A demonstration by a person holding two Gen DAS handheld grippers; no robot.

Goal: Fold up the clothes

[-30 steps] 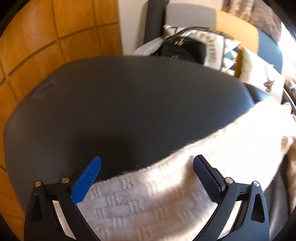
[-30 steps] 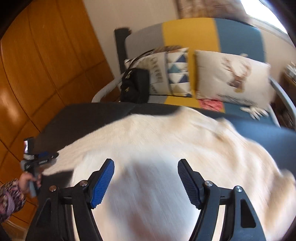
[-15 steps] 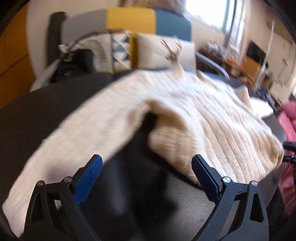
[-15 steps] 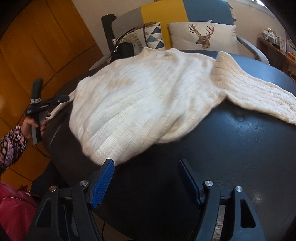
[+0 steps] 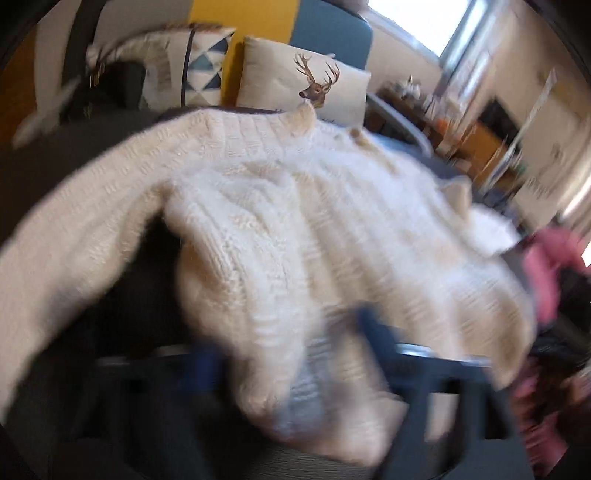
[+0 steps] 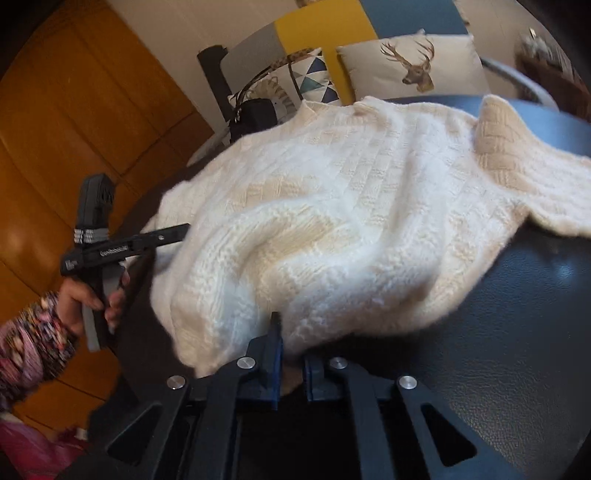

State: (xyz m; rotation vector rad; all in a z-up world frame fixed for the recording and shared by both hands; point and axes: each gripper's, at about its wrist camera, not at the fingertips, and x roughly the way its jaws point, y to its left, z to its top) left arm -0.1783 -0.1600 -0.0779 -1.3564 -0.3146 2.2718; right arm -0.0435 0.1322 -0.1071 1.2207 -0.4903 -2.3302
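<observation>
While both grippers work at its near edge, a cream knitted sweater [image 6: 332, 206] lies spread and rumpled across a dark, leather-like table [image 6: 517, 332]. From the right wrist view, the right gripper [image 6: 293, 369] has just been closing, and its two blue-padded fingers [image 6: 275, 354] now stand almost together, pinching the sweater's hem where it hangs over the table edge; a small fold of cream knit shows between them. Ahead of these fingers the body of the sweater rises in soft ridges, and beyond and to their right one sleeve [image 6: 535, 184] trails flat across the table.

To the left of the right gripper's fingers, the left gripper [image 6: 162, 236] reaches into the sweater's side, held by a hand [image 6: 92, 295] in a floral-patterned sleeve [image 6: 29, 343].

From the left wrist view (heavily motion-blurred), the left gripper [image 5: 295, 365] has also just been closing. Its blue fingers [image 5: 373, 332] appear as dark smears with sweater fabric bunched between them, though the blur hides whether the pads actually press on it. Ahead of these fingers lies the sweater's ribbed collar [image 5: 258, 129].

Beyond the table, past both sets of fingers, stands a yellow, blue and grey sofa [image 6: 325, 29] with a deer-print cushion [image 6: 413, 62], a triangle-patterned cushion [image 6: 314, 77] and a black bag [image 6: 255, 114].
</observation>
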